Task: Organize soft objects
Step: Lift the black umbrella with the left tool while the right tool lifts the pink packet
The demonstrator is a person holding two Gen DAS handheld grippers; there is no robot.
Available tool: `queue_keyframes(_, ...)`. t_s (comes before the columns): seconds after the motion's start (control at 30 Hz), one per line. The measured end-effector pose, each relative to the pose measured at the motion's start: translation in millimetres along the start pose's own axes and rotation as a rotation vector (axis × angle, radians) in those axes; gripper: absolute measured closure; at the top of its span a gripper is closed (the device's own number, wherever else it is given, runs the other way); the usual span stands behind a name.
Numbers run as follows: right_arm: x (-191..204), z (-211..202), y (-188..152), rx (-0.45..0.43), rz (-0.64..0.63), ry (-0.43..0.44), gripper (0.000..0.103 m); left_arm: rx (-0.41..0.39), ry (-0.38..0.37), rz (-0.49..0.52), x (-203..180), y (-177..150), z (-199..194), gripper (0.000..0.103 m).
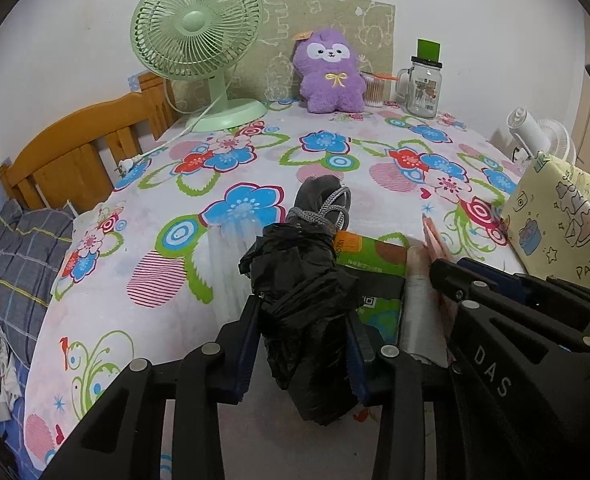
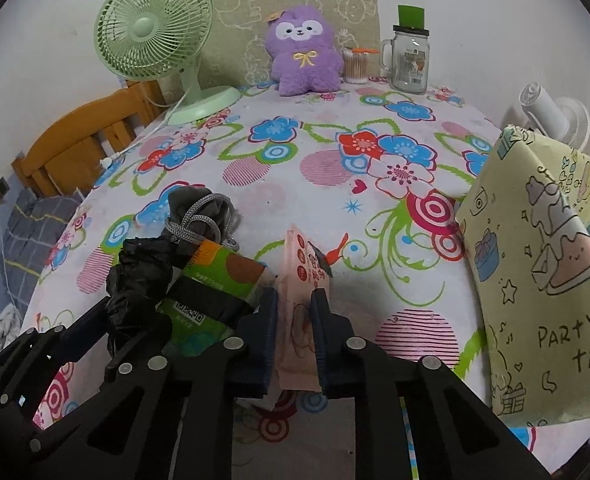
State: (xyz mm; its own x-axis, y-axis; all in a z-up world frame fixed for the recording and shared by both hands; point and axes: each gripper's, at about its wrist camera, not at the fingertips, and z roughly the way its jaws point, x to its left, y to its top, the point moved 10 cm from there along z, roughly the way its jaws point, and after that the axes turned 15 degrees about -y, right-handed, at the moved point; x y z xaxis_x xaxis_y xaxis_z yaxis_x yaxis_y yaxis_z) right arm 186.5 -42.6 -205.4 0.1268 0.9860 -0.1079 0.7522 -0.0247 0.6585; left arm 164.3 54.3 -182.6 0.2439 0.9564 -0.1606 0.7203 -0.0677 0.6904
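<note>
My left gripper (image 1: 301, 320) is shut on a folded black umbrella (image 1: 303, 300) with a grey cord loop (image 1: 331, 206); it also shows in the right wrist view (image 2: 143, 276). My right gripper (image 2: 293, 300) is shut on a pink tissue packet (image 2: 301, 280), seen edge-on in the left wrist view (image 1: 433, 236). Between them a green packet (image 2: 219, 280) lies on the floral tablecloth (image 1: 155, 240). A purple plush toy (image 1: 331, 72) sits upright at the table's far edge. A yellow "PARTY" bag (image 2: 543, 264) stands at the right.
A green desk fan (image 1: 199, 36) stands at the back left, its cord and plug (image 1: 129, 164) trailing over the table edge. A glass jar mug (image 1: 423, 84) and a cotton-swab box (image 1: 373, 88) stand beside the plush. A white fan (image 2: 555, 116) is behind the bag. A wooden bed frame (image 1: 71, 156) is on the left.
</note>
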Motion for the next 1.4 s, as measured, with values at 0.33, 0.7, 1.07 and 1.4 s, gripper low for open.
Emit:
queue_keyframes(0.33,-4,-22,2,-0.041,0.001,0.017,0.089,-0.031,-0.003,0.012,-10,3,-18,0.065)
queue_keyframes(0.7,-9,-47,3,-0.081,-0.01,0.022,0.089,-0.058,-0.021,0.015,-24,6,-35,0.065)
queue_keyframes(1.07,-20,-72,4,-0.118,-0.009,0.014,0.089,-0.086,-0.033,0.028,-40,8,-53,0.065)
queue_keyframes(1.4,-38,-92,8,-0.147,0.001,-0.003,0.089,-0.101,-0.038,0.052,-59,14,-69,0.065)
